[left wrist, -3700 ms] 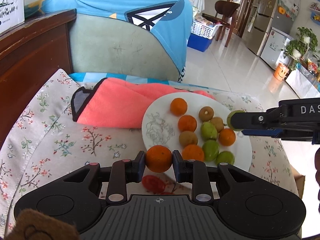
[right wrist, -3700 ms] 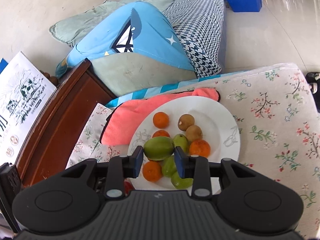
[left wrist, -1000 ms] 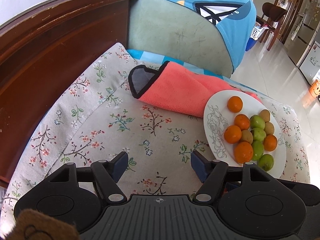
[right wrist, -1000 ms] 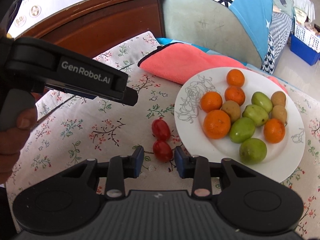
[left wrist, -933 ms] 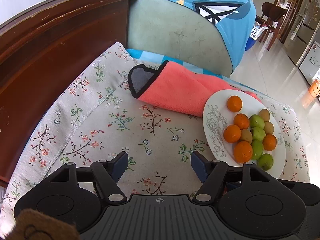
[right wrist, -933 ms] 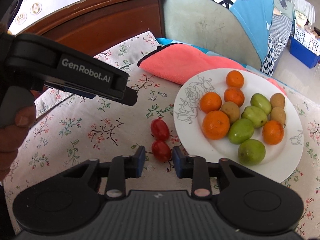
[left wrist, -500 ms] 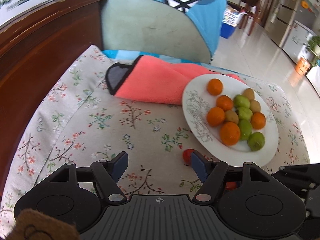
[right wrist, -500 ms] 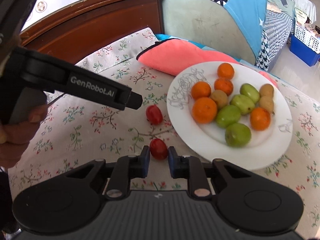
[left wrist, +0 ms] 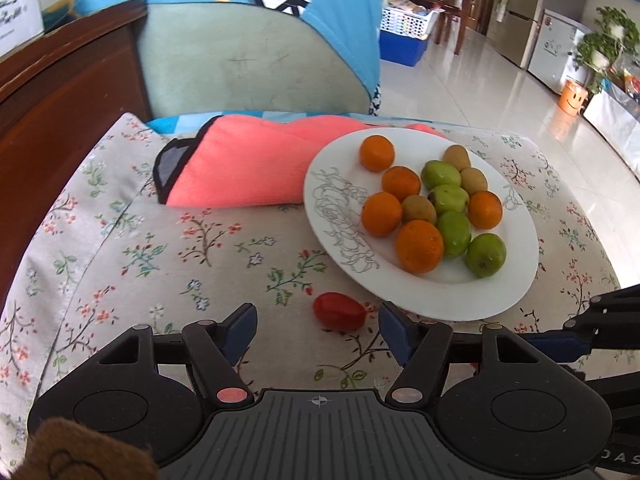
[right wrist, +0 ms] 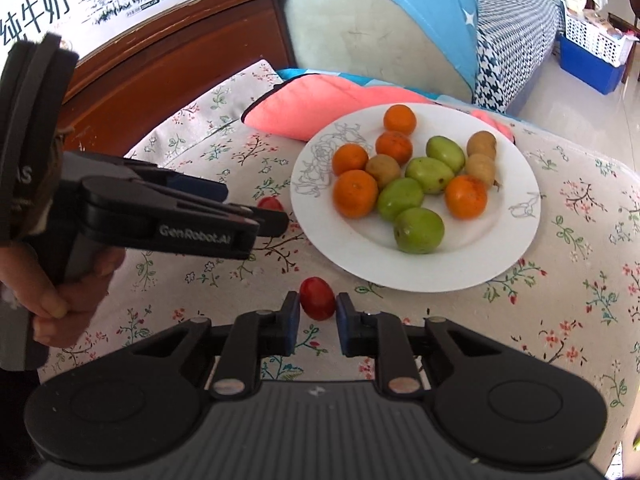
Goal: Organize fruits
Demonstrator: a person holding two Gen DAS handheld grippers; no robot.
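Observation:
A white plate (left wrist: 516, 280) (right wrist: 512, 240) on the floral cloth holds several oranges, green fruits and brown fruits. Two red cherry tomatoes lie on the cloth beside it. My left gripper (left wrist: 318, 326) is open, with one tomato (left wrist: 339, 311) lying between and just ahead of its fingertips. My right gripper (right wrist: 318, 312) has its jaws closed against the other tomato (right wrist: 317, 298), which sits low by the plate's near rim. The left gripper's body (right wrist: 160, 216) crosses the right wrist view and half hides the first tomato (right wrist: 270, 203).
A pink folded towel (left wrist: 240, 168) lies behind the plate, partly under its rim. A dark wooden headboard (left wrist: 60, 92) runs along the left. A blue and green cushion (left wrist: 256, 48) stands behind. The cushion edge drops to the floor at right.
My left gripper let go of an orange and my right a green fruit onto the plate. The left swung over to one tomato; the right closed on the other.

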